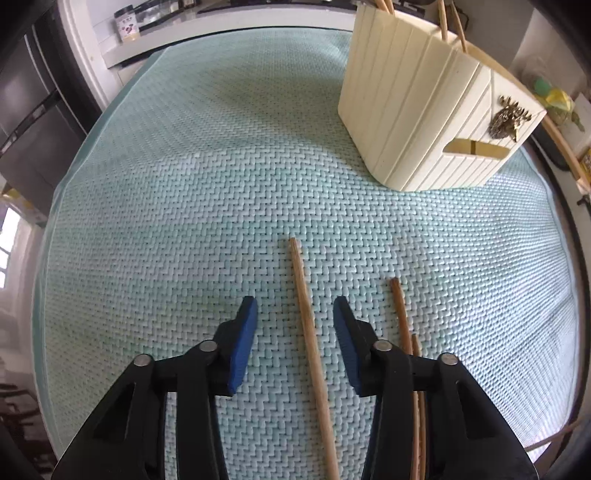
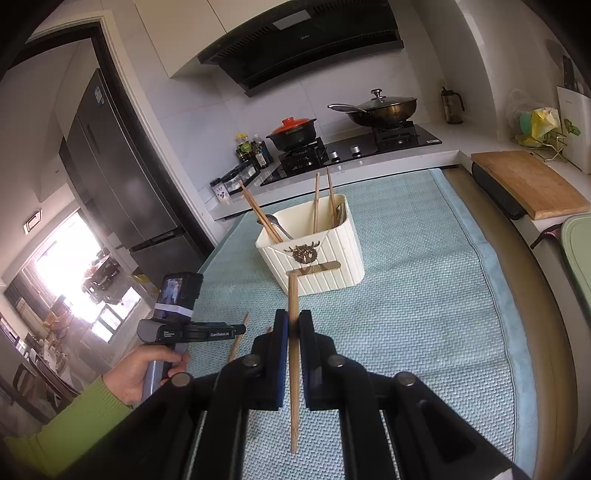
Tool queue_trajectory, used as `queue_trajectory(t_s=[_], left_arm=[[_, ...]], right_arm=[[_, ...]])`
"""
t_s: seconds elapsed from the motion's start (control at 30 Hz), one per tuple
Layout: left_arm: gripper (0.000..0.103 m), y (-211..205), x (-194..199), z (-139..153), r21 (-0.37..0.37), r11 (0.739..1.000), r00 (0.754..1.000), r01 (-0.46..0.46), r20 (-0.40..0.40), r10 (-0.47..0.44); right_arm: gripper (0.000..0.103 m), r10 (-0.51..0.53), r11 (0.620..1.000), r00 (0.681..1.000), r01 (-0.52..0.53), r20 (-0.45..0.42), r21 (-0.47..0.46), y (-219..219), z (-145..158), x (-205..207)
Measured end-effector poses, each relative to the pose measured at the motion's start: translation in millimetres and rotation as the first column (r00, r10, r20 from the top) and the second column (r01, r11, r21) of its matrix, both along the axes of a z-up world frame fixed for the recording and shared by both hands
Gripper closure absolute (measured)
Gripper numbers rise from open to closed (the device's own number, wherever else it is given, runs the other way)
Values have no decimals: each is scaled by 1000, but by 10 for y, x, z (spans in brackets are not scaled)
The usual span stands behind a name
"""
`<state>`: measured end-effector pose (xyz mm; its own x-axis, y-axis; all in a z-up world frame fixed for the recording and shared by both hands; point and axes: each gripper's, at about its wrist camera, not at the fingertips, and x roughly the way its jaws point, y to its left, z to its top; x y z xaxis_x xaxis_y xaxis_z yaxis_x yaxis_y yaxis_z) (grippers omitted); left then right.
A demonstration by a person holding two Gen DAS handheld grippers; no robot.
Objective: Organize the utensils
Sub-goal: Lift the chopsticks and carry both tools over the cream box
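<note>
My left gripper (image 1: 295,314) hangs open just over the teal woven mat (image 1: 184,192), pointing steeply down. A wooden chopstick (image 1: 310,339) lies on the mat between its blue pads, touching neither. Two more chopsticks (image 1: 400,317) lie just right of the right finger. The cream ribbed utensil holder (image 1: 417,110) stands at the far right with sticks in it. In the right wrist view my right gripper (image 2: 293,325) is shut on a chopstick (image 2: 293,295), held above the mat in front of the utensil holder (image 2: 314,251), which holds several chopsticks and a spoon.
A hand in a green sleeve (image 2: 140,373) holds the left gripper at the lower left of the right wrist view. A wooden cutting board (image 2: 528,181) lies at the mat's far right. Behind are a stove with pots (image 2: 351,147), jars (image 1: 127,24) and a fridge (image 2: 122,173).
</note>
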<state>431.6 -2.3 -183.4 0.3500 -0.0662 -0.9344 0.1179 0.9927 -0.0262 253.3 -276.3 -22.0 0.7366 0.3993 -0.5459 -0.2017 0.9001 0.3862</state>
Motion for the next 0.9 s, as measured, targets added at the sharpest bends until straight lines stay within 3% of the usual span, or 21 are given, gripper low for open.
queue_trajectory(t_s=[0.03,0.1,0.23,0.47,0.6,0.9], left_arm=[[87,-25,14,-36,-1,1000,1000,7,-17,-7],[97,-70,-7,-43,16,1000,1000,21,-4,-21],[99,-1,-73,70,-53,998,1000,16,13,-15],[99,219,-466,850,-175,984,984,35,178,-3],[99,254,-744,1335,-195,978,958,69,287,-10],[99,277,-838,2234,-249,964,879,98,476,33]], right_arm=[[97,2,1000,1000,-2,0,1,6,-3,2],[97,3,1000,1000,-3,1,5,13,-4,3],[97,4,1000,1000,-4,10,8,17,33,-6],[97,8,1000,999,-7,53,-7,45,206,-45],[97,13,1000,997,-12,70,-15,91,277,-7],[97,23,997,990,-12,136,-76,205,539,186]])
